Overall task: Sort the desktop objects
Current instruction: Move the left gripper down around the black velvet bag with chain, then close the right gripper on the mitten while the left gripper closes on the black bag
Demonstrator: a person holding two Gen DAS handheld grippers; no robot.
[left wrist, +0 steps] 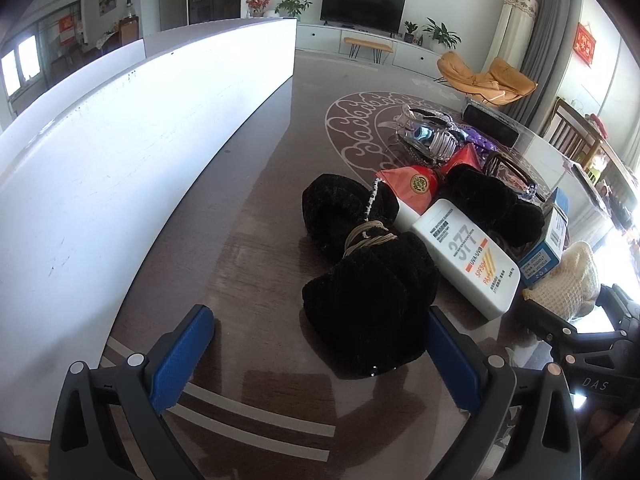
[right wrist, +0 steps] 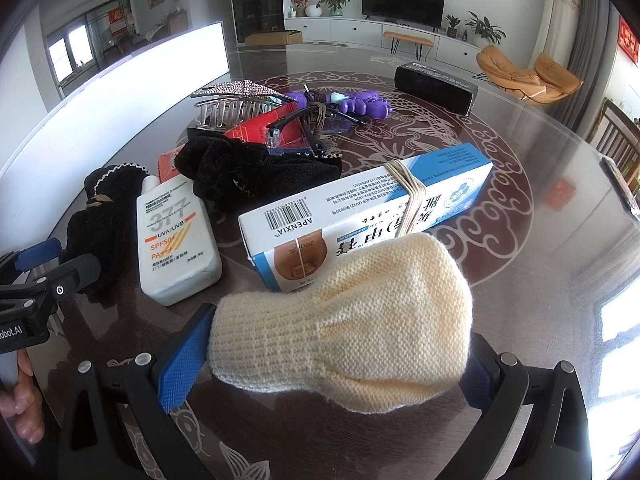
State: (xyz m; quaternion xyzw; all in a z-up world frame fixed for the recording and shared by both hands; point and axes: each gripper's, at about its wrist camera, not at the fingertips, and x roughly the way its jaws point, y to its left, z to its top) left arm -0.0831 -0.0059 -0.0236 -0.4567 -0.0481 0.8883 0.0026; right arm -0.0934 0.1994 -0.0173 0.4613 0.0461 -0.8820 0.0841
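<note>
Cream knitted pouch [right wrist: 352, 332] is seen nearest the right wrist camera, lying on the glass-topped table [right wrist: 540, 216] between the fingers of the right gripper [right wrist: 332, 364]; the jaws are spread wide, the left pad is touching or nearly touching the knit, and nothing is gripped yet. Just behind it a blue-and-white ointment box [right wrist: 360, 208] bound with rubber bands is noted, the pouch leaning against it. On the left side, the left gripper [left wrist: 320, 356] is likewise held wide open, straddling the near end of a black velvet pouch [left wrist: 360, 276] tied with cord; no hold is taken. A white sunscreen bottle [left wrist: 468, 256] is recorded just beside that pouch. Risks, as judged: soft knit may be pinched only at the surface and slip out on lifting; the ointment box may be dragged along, since it is touching; on the left, the sunscreen bottle could be nudged by the right finger on closing. Count: two black velvet items, one cream pouch, one sunscreen bottle, one ointment box, one hair claw [right wrist: 236, 104], one pair of glasses [right wrist: 304, 132], one purple toy [right wrist: 356, 104], one black box [right wrist: 436, 86]; red packets partly hidden, number uncertain.
</note>
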